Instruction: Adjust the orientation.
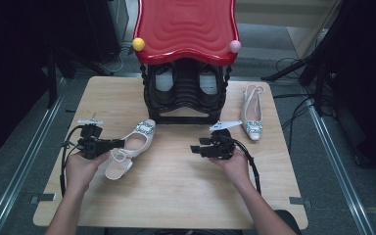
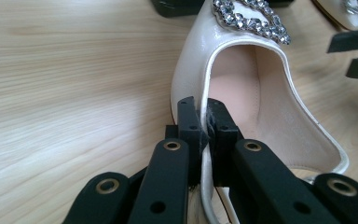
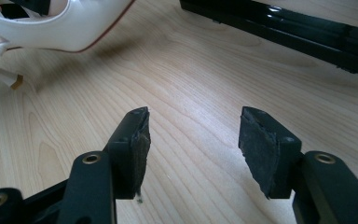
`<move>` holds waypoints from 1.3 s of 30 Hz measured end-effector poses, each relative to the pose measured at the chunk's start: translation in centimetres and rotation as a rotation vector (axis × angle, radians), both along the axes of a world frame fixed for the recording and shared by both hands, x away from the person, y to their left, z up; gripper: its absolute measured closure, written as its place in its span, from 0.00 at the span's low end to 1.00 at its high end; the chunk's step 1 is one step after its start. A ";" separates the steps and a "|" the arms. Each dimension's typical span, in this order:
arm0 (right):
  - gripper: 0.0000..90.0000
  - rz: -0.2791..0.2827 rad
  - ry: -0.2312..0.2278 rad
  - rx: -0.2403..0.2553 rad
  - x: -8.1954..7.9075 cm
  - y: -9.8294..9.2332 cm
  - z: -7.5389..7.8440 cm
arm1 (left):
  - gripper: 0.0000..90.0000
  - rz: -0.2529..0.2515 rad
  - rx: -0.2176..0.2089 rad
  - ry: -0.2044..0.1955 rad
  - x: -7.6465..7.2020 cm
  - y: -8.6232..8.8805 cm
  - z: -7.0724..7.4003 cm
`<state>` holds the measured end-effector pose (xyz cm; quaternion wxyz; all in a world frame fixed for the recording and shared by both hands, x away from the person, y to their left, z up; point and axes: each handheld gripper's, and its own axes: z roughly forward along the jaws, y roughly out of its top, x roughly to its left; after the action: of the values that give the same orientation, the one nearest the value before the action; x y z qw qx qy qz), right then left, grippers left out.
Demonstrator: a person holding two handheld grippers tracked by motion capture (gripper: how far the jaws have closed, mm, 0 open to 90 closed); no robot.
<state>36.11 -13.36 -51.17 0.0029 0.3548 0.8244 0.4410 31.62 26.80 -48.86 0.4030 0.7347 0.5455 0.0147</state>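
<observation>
Nearest the table's front edge: left gripper [image 1: 120,143] at left, jaws pinched tight on the side wall of the white shoe [image 1: 129,149], one pad inside the opening, one outside. Shoe lying left of centre on the wooden table [image 1: 176,191], jewelled toe aimed at the rack, ankle strap trailing toward the near edge. Right of centre: right gripper [image 1: 195,148], jaws spread apart, nothing between them, bare wood beneath. Further back at right: second white shoe [image 1: 252,115], flat on the table, well apart from both grippers. Farthest back: black shoe rack [image 1: 186,90] with red top, dark shoes inside.
</observation>
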 end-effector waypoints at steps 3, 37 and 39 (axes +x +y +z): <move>0.49 -0.006 -0.016 -0.011 -0.3 -0.1 -0.1 | 0.96 -0.048 -0.009 -0.003 0.3 -2.0 0.1; 0.49 -0.080 -0.020 -0.049 -3.0 -2.6 -0.7 | 0.89 -0.307 0.015 0.016 2.7 -13.0 -2.2; 0.49 -0.079 -0.019 -0.049 -3.0 -2.5 -0.7 | 0.87 -0.301 0.007 0.008 2.7 -12.9 -1.9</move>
<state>33.11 -15.89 -51.92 0.0368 0.3827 0.8203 0.4235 34.27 13.90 -50.77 0.3960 0.8097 0.4305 -0.0468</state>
